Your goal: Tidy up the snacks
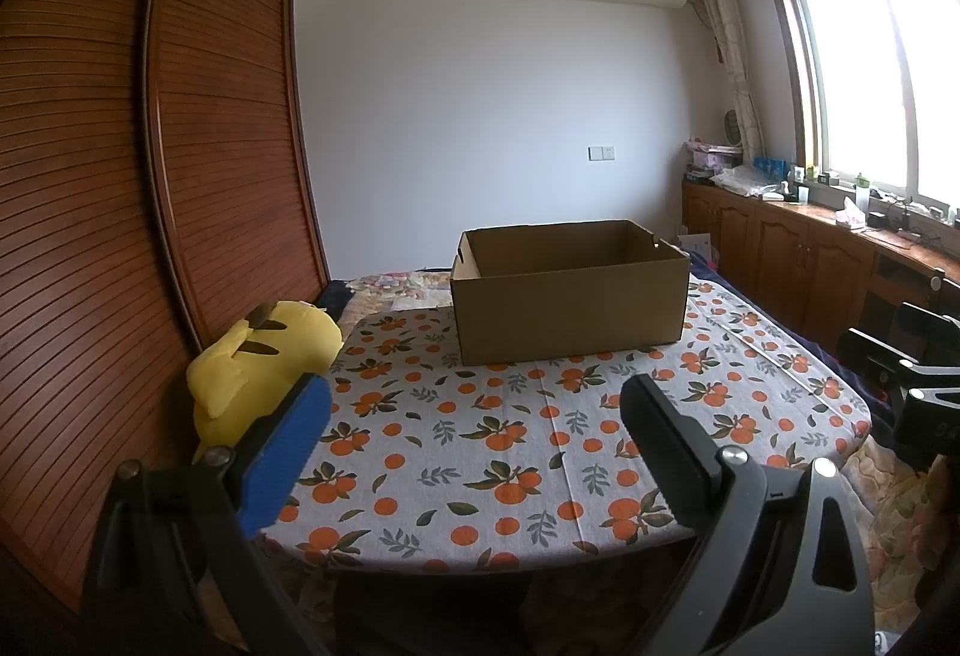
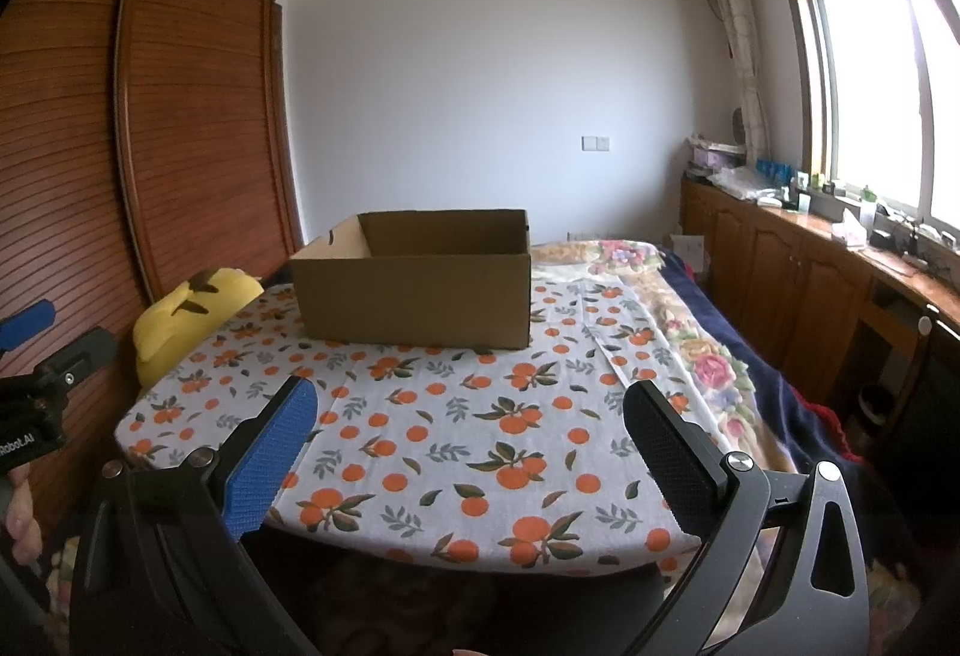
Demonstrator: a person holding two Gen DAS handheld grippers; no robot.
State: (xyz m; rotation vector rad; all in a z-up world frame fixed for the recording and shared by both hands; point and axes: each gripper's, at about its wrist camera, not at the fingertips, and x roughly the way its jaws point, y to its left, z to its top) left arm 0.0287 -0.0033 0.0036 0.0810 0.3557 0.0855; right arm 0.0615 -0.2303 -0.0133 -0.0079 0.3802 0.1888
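An open brown cardboard box (image 1: 570, 308) stands at the far side of a table covered with an orange-fruit patterned cloth (image 1: 510, 446). It also shows in the right wrist view (image 2: 414, 296), on the same cloth (image 2: 450, 434). Its inside is hidden from both views. No snacks are in view. My left gripper (image 1: 474, 452) is open and empty, held above the table's near edge. My right gripper (image 2: 471, 458) is open and empty, also above the near edge. The right gripper shows at the right edge of the left wrist view (image 1: 918, 386), the left gripper at the left edge of the right wrist view (image 2: 42, 386).
A yellow plush toy (image 1: 264, 362) lies at the table's left, against a tall wooden wardrobe (image 1: 150, 176). A bed with a floral blanket (image 2: 690, 332) lies behind and to the right. Wooden cabinets (image 2: 810, 284) with clutter run under the window at the right.
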